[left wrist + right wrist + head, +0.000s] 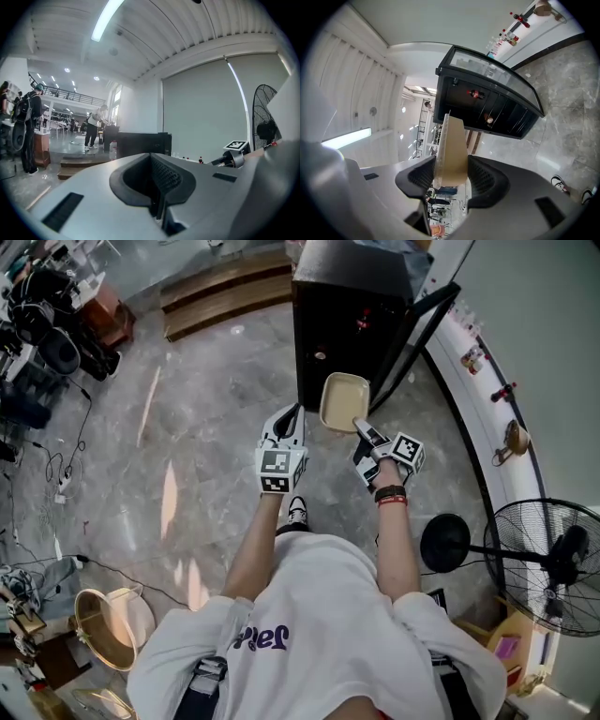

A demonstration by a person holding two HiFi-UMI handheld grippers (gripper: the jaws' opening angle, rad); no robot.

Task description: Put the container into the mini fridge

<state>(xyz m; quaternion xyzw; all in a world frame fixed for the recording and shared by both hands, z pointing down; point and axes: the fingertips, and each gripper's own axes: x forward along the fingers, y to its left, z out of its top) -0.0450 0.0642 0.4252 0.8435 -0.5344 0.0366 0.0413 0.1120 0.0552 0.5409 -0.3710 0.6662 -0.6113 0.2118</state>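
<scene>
Two hand-held grippers appear in the head view. The right gripper (pixel 361 427) grips the beige container (pixel 343 401) at its 5 o'clock edge, just in front of the open black mini fridge (pixel 342 320) at 12 o'clock. The left gripper (pixel 289 418) sits at the container's 9 o'clock.

Left gripper view: jaws pressed together with nothing between them.

Right gripper view: jaws clamped on the container's wall, with the mini fridge at 1 o'clock.

Beyond the right gripper (pixel 362 427) fingers and container (pixel 343 399), the mini fridge (pixel 342 329) stands open; its door (pixel 422 329) blocks rightward.
</scene>
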